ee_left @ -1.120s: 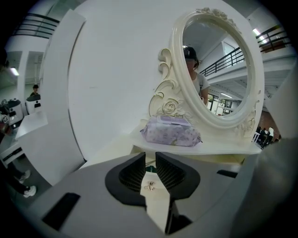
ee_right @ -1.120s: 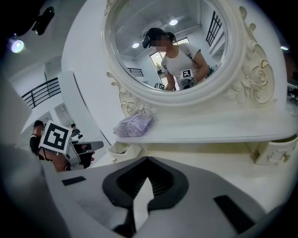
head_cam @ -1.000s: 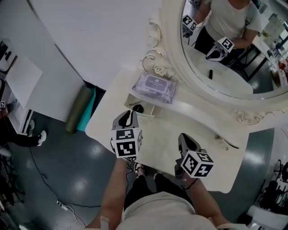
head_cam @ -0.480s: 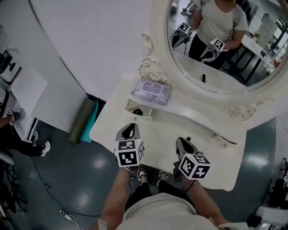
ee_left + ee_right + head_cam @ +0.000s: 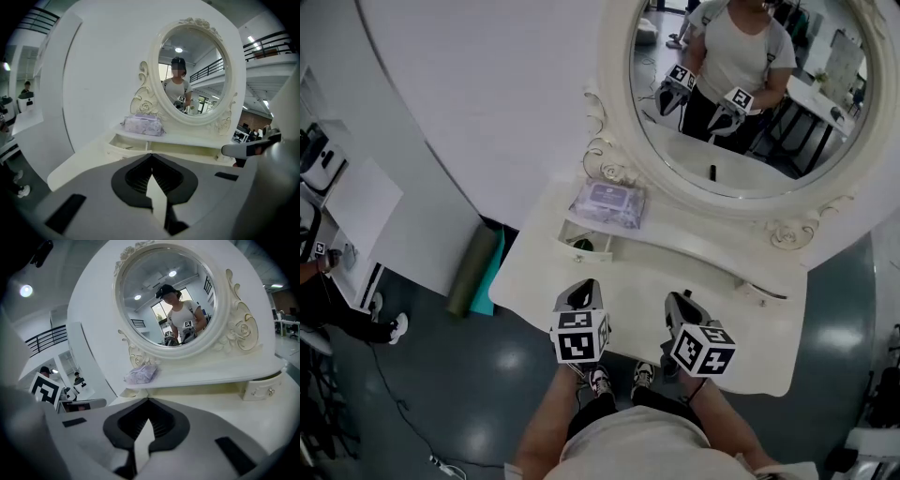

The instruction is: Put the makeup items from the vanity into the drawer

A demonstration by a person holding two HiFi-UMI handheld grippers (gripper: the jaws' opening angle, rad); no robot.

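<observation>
The white vanity (image 5: pixel 637 281) carries a lilac wipes pack (image 5: pixel 607 202) on its shelf under the round mirror (image 5: pixel 741 94). Below the pack a small drawer (image 5: pixel 598 231) stands open with a dark item (image 5: pixel 582 245) inside. My left gripper (image 5: pixel 581 287) hovers at the table's front, short of the drawer. Its jaws have just been closing and now meet with nothing between them (image 5: pixel 151 154). My right gripper (image 5: pixel 676 299) hangs beside it over the front edge, tips together and empty (image 5: pixel 147 399). The pack also shows ahead of both grippers (image 5: pixel 143 125) (image 5: pixel 140 374).
A second small drawer (image 5: pixel 759 292) with a knob sits closed at the vanity's right (image 5: pixel 262 389). A rolled green mat (image 5: pixel 473 272) leans by the white wall panel to the left. The person's shoes (image 5: pixel 600 380) stand under the table's front edge.
Both grippers have drawn back from the shelf toward the table's front edge, the left one away from the open drawer. The head view has tilted up, showing more of the mirror.
</observation>
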